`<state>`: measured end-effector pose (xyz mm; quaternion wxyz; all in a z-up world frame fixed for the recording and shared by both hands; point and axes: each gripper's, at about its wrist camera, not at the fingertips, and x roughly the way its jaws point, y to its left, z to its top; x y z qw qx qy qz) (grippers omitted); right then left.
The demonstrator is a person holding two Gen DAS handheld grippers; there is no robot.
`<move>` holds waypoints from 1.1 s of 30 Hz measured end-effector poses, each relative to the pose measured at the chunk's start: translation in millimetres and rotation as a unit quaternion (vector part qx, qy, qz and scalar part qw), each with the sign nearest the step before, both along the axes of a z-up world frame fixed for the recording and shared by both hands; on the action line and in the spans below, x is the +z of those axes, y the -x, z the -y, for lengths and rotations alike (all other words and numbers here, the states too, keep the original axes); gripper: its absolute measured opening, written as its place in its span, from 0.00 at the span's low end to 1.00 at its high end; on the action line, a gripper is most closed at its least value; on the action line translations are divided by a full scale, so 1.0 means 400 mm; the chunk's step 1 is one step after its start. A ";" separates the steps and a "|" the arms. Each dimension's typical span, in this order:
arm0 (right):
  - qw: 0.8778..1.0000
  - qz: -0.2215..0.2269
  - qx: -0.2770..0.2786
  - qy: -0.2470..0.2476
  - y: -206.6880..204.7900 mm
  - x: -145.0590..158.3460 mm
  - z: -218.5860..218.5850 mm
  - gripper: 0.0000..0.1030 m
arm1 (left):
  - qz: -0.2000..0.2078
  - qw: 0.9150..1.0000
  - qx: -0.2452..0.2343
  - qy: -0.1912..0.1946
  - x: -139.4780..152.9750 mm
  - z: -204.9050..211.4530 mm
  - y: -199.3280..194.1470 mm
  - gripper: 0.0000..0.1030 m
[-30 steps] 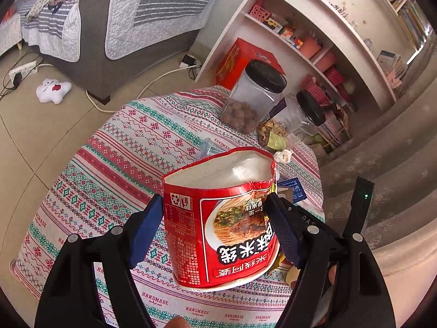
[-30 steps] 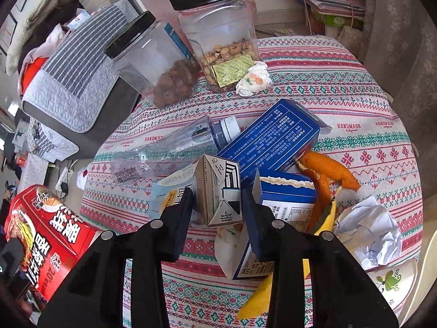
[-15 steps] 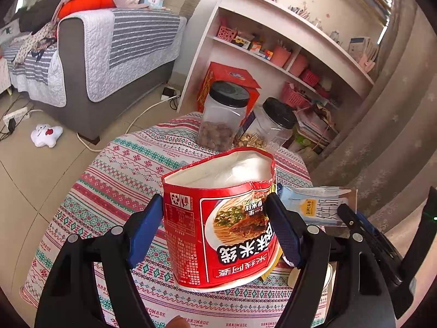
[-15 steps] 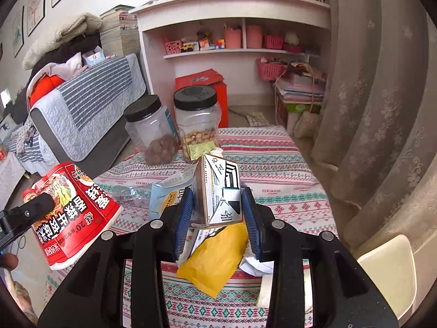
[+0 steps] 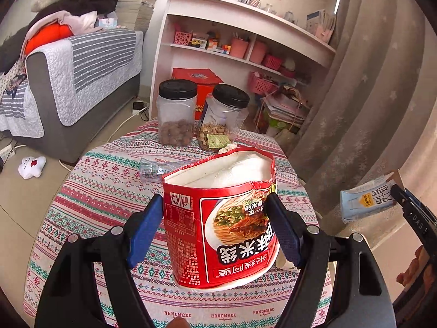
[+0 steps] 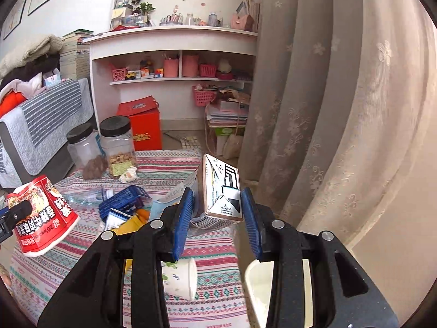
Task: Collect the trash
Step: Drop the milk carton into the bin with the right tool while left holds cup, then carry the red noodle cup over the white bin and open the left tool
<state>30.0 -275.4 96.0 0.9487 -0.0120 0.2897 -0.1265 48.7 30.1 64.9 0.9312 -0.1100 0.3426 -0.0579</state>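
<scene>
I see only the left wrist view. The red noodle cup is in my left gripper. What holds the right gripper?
Observer: The right gripper is shut on a small drink carton, held above the table.
Operator: Which trash stays on the table behind my cup?
Observer: A dark blue box, orange peel and a paper cup lying on its side.
Operator: Is my noodle cup upright?
Observer: From the right wrist view it tilts, its mouth toward the sofa.

Glossy paper noodle cup (image 5: 221,218); seemingly woven tablecloth (image 5: 109,191).
</scene>
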 end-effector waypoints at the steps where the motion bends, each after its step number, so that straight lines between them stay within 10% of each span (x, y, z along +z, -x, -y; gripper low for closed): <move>1: 1.000 -0.007 -0.012 0.001 0.009 -0.011 0.030 0.33 | -0.001 1.000 -0.004 -0.002 -0.002 0.009 0.001 0.73; 12: 0.983 -0.140 -0.122 0.002 0.047 -0.165 0.278 0.31 | 0.008 0.997 -0.071 -0.022 0.002 0.166 0.027 0.73; 15: 0.974 -0.171 -0.137 -0.049 0.053 -0.204 0.325 0.44 | 0.004 0.995 -0.097 -0.017 -0.003 0.233 0.034 0.73; 18: 0.977 -0.137 -0.146 -0.075 0.072 -0.178 0.356 0.76 | -0.005 0.992 -0.127 -0.010 -0.016 0.313 0.041 0.73; 22: 0.975 -0.087 -0.170 -0.112 0.103 -0.133 0.397 0.91 | -0.022 0.986 -0.165 0.004 -0.030 0.428 0.033 0.73; 33: 0.958 -0.006 -0.242 -0.156 0.197 -0.064 0.530 0.93 | -0.068 0.961 -0.269 0.023 -0.085 0.755 0.043 0.73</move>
